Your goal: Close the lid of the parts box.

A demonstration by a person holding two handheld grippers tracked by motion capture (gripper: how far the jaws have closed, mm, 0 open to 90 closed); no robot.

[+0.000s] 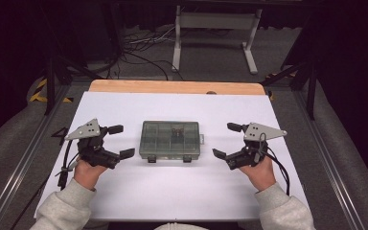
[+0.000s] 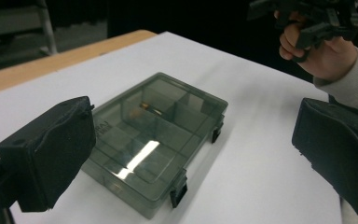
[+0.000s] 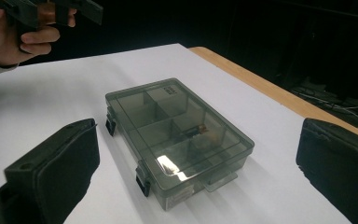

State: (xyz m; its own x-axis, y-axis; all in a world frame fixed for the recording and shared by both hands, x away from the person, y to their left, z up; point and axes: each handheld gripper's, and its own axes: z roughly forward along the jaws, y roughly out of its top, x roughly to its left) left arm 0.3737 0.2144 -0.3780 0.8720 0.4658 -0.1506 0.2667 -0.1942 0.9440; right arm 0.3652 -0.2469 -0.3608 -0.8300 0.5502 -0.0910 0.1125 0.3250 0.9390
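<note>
Flanking the closed compartment box [image 1: 170, 140] at table [image 1: 124, 191] center, your left claw [image 1: 120, 141] at 9, right claw [image 1: 227, 140] at 3, both gaping wide, nothing held.

Bare white table [image 1: 172, 191] flanks the closed organizer box [image 1: 170, 139] on both sides.

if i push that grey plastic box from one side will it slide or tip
The box would probably slide, not tip: it is low, flat and wide on the smooth white table. Its hard, glossy walls look stiff but maybe slippery to pinch. It seems light, since most compartments look empty, with one small item that might rattle.
</note>
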